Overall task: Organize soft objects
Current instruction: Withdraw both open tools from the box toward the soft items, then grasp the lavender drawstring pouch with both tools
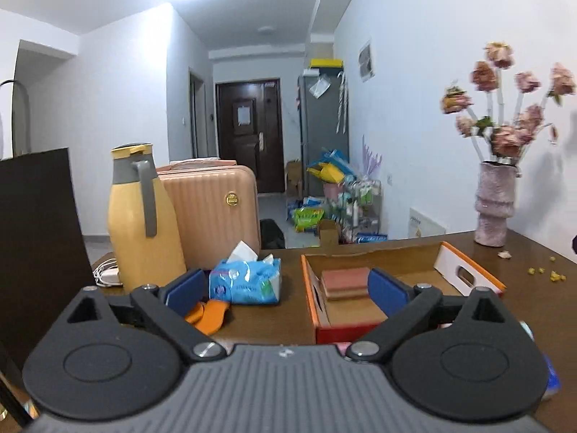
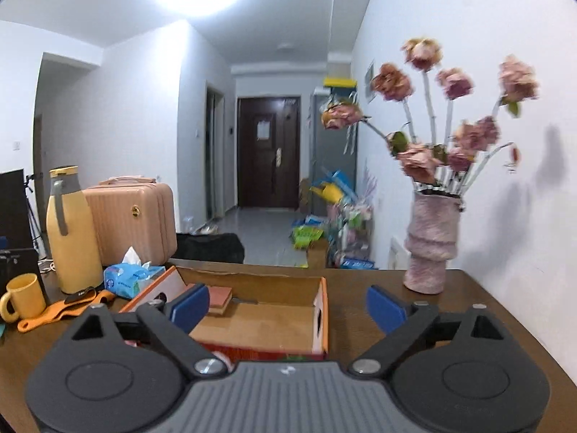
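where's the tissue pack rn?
Tissue pack lies on the table, left of the cardboard box, right of the yellow jug.

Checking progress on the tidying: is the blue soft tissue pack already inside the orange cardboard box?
No, the blue soft tissue pack lies on the brown wooden table, left of the orange cardboard box.

Left gripper [image 1: 285,288] spread wide, empty; right gripper [image 2: 288,308] likewise — both level
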Tool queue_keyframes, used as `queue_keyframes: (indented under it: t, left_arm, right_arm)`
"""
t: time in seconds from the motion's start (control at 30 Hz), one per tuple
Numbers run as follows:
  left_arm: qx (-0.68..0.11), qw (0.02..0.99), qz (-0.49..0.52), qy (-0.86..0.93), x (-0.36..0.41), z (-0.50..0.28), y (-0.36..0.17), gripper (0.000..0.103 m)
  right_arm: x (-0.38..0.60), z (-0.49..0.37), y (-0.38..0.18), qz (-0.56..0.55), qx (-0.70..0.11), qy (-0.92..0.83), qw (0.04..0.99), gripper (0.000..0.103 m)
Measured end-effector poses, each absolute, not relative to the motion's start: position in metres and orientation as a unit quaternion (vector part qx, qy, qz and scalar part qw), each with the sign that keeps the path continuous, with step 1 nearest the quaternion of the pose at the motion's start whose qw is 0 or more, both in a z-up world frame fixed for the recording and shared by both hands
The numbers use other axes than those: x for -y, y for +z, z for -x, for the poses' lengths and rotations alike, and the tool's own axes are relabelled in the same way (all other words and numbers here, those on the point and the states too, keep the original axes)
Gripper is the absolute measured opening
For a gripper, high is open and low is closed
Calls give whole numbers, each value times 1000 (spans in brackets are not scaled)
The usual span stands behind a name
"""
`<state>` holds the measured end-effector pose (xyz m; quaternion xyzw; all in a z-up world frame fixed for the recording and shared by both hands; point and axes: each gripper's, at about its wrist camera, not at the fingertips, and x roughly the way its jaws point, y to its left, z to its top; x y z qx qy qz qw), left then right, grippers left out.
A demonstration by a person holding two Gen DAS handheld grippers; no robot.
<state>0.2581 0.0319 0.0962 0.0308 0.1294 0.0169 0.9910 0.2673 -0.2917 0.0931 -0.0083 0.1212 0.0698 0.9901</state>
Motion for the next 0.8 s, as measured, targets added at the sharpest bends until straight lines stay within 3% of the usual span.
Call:
queue_keyframes:
  t: [0.17,0.3,0.43,0.6,0.8]
  left_arm:
    - [-113,993,-35,-11,-25,-194,57,103]
    - [-144,988,-16,-50,-23,-168,27,103]
    - [-174,982,-21,-67,-19,-171,13,103]
    - [-186,979,-10,-78,-22,-188,5,103]
    - [-217,969,13,-114,-24,-226,-10,100]
  right_arm:
    - [282,-203,51,11,-99,71,992,96]
    - [276,-167,18,-24,-108,74,991,96]
    - [274,-152,-5,-88,-111,87,986,96]
    - [260,-164,-19,-88,-166,127,974,96]
    - [235,-191,-31,-96,-207,159,960,88]
